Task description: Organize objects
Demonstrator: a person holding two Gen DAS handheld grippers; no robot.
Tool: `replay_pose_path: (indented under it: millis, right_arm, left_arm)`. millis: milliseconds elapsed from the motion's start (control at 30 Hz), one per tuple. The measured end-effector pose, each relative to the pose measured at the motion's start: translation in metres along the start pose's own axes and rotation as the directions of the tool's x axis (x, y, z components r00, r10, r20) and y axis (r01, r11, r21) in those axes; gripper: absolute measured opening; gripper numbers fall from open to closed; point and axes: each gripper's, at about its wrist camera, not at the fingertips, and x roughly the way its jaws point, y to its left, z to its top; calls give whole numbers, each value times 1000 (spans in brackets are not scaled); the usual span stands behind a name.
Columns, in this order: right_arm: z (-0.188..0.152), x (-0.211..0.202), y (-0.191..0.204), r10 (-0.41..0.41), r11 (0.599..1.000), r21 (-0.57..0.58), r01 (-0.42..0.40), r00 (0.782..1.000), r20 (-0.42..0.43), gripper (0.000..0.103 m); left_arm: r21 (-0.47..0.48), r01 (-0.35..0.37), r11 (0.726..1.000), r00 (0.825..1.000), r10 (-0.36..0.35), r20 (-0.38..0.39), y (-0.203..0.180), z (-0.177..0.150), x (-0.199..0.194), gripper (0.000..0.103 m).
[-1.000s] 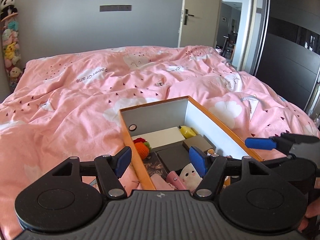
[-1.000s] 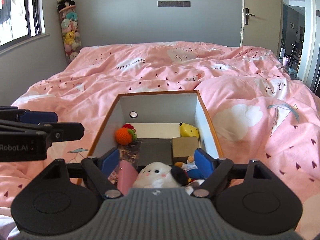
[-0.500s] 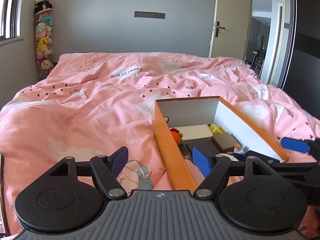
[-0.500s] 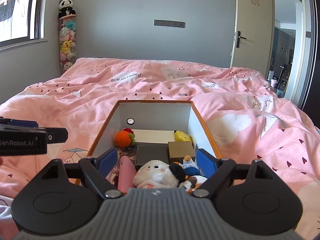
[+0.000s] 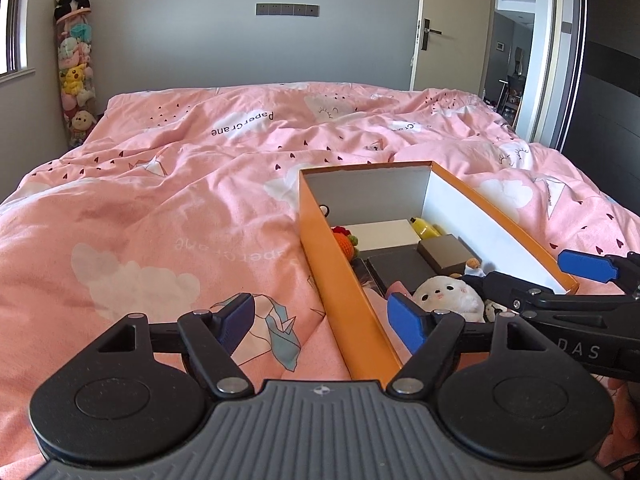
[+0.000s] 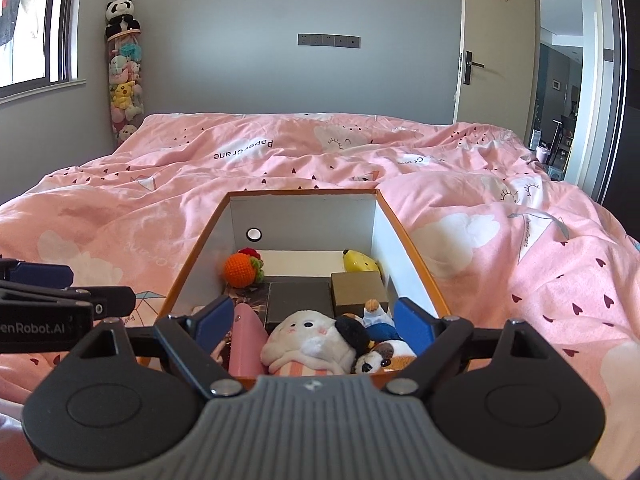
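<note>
An orange box [image 6: 200,256] with white inner walls lies on the bed. It holds a white plush [image 6: 308,340], an orange crochet ball [image 6: 239,270], a yellow toy [image 6: 360,262], a dark flat box [image 6: 300,298], a brown box [image 6: 356,286] and a pink pouch [image 6: 246,344]. My right gripper [image 6: 314,320] stands open over the box's near end, its pads either side of the plush without touching it. My left gripper [image 5: 322,316] is open and straddles the orange box's [image 5: 340,280] left wall, one pad over the duvet, the other inside near the plush [image 5: 448,296].
A pink duvet [image 5: 180,208] covers the whole bed around the box. A tall tube of plush toys [image 6: 124,88] stands in the back left corner. An open door [image 6: 496,52] is at the back right and a window [image 6: 36,20] at the left.
The left gripper's jaws have spread wider and it has shifted left, from over the box's contents to straddling its left wall. The right gripper has drawn back a little, still open.
</note>
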Motion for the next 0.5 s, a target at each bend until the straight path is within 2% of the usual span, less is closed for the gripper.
replay_pose_path:
  millis: [500]
  right_arm:
    - [-9, 3, -6, 34, 999, 31, -33, 999, -30, 88]
  left_arm:
    - [-50, -58, 997, 997, 56, -46, 4, -8, 2, 89]
